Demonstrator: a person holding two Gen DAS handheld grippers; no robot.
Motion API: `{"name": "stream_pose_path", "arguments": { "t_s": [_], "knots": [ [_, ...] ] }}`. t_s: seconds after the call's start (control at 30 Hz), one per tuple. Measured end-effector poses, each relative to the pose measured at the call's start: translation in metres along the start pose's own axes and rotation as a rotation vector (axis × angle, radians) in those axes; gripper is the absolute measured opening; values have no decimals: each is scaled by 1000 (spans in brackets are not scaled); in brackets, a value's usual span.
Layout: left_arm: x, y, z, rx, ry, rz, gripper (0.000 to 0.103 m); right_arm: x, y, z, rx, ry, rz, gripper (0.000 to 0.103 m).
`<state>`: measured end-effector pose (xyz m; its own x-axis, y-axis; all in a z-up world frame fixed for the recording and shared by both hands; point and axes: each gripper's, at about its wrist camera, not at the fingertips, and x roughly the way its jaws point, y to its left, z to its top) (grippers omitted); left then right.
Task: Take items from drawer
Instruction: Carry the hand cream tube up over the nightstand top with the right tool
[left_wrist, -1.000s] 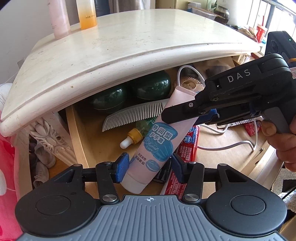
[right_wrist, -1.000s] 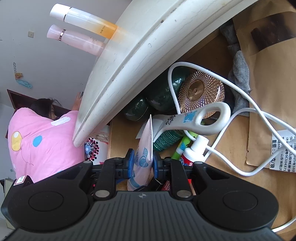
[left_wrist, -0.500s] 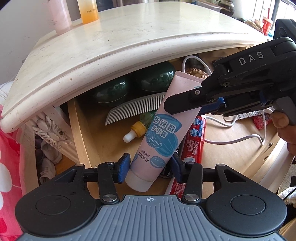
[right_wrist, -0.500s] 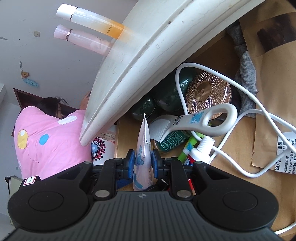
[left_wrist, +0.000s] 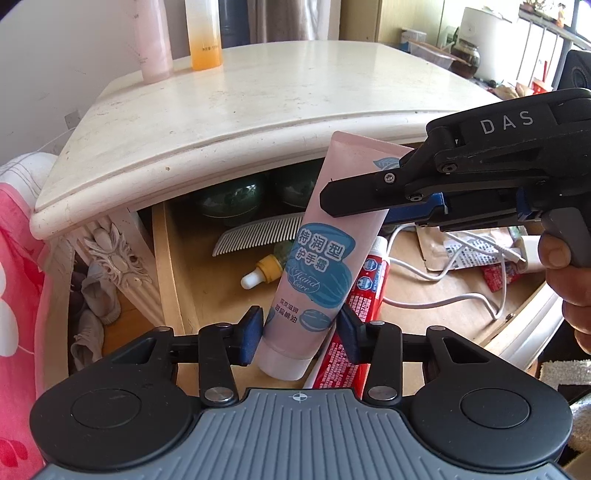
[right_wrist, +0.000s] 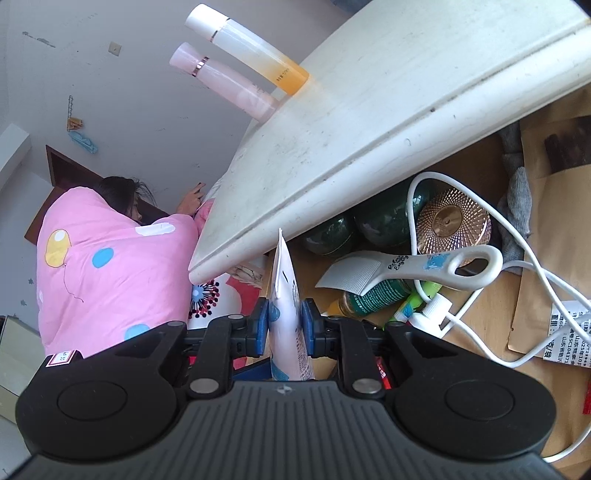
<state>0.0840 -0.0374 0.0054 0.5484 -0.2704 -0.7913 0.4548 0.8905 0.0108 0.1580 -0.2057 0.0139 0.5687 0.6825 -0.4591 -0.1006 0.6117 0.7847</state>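
Left wrist: glossy pink flattened tube (left_wrist: 325, 254).

Your right gripper (left_wrist: 354, 201) covers the upper right of the hand cream tube (left_wrist: 317, 266); its far pad is hidden behind the tube. Two pink and orange bottles (left_wrist: 203, 33) are cut off by the top edge in your left view (caps unseen). The dark green jars (left_wrist: 231, 197) sit half under the tabletop (left_wrist: 258, 110). The print on the red toothpaste tube (left_wrist: 360, 295) is too small to read.
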Motion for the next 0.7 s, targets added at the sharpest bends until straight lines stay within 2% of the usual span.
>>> {"name": "stream_pose_path", "arguments": {
  "t_s": [0.3, 0.7],
  "knots": [
    [-25, -15, 4, -34, -84, 6, 43, -29, 32, 4, -152, -48, 0, 20],
    [-46, -32, 24, 21, -158, -20, 40, -63, 62, 26, -314, -68, -6, 19]
  ]
}}
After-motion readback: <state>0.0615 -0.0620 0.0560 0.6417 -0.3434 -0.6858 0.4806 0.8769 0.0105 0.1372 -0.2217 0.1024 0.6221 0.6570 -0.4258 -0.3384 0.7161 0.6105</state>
